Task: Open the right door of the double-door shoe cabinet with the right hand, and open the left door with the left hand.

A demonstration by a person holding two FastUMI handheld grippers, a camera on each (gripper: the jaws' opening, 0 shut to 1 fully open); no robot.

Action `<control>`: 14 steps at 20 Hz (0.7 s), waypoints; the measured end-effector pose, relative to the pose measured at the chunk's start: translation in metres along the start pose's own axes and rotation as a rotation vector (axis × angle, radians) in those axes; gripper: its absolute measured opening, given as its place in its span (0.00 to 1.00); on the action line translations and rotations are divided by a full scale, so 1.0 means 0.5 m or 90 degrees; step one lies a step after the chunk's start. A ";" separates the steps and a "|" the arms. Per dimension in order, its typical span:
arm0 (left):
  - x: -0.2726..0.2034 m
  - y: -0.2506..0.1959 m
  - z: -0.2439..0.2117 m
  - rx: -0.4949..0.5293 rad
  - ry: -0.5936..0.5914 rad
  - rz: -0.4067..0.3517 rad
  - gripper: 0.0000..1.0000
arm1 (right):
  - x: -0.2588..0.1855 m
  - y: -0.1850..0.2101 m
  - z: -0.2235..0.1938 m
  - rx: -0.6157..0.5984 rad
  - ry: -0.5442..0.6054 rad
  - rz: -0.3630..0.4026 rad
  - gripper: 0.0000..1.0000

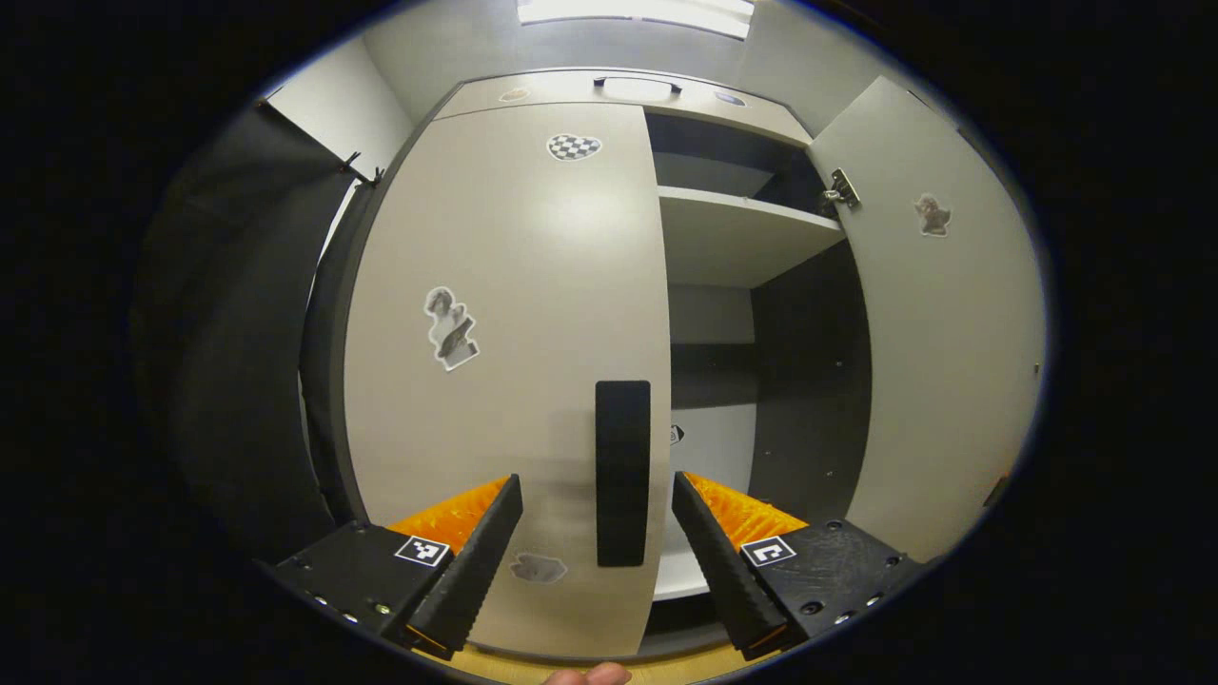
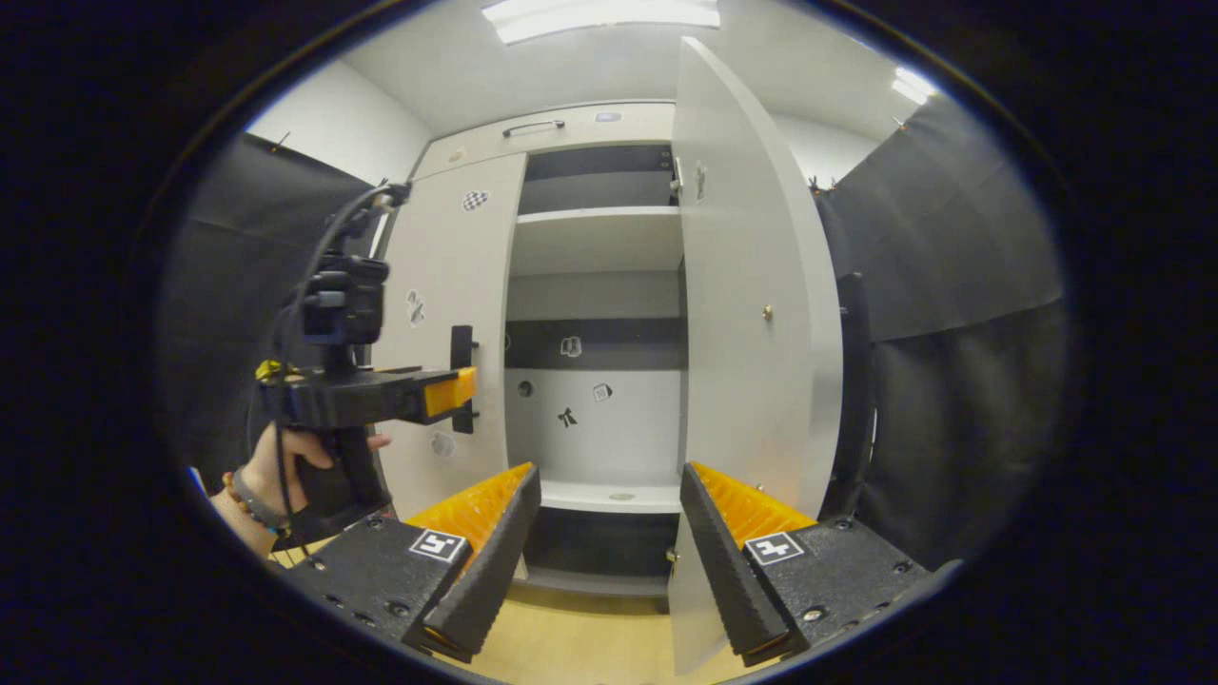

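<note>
Right door: the pale flat right door (image 2: pixel 752 314) of the shoe cabinet stands swung open, at 3 o'clock of the shelves.
Left door: the pale left door (image 1: pixel 504 314) is shut; its black upright handle (image 1: pixel 623 473) lies at 12 o'clock between the left tongs (image 1: pixel 598 552), spread apart, not clamped.
Right tongs (image 2: pixel 609 542): apart, holding nothing.
Left to do: grip the handle, pull.

A staged recording booth fitted out as a household corner. Black cloth walls (image 2: pixel 952 314) hang on both sides of a pale double-door shoe cabinet (image 1: pixel 504 314) decorated with stickers, standing on a wood-look floor (image 2: pixel 571 647). White walls and a ceiling strip light (image 2: pixel 599 11) rise above the cloth.
</note>
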State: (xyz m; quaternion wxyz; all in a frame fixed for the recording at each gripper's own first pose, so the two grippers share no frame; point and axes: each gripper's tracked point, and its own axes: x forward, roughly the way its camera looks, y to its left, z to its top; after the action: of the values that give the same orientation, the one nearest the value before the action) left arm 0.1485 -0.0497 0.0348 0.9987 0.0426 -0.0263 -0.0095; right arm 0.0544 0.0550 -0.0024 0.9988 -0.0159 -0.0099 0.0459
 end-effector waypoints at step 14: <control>0.058 -0.003 -0.019 0.003 0.032 0.070 0.95 | 0.006 -0.006 -0.012 0.004 0.002 0.001 0.92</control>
State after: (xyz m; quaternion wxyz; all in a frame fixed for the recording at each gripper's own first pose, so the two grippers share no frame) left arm 0.1780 -0.0512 0.0268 0.9979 0.0440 -0.0035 0.0468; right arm 0.0579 0.0520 -0.0082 0.9988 -0.0128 -0.0078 0.0466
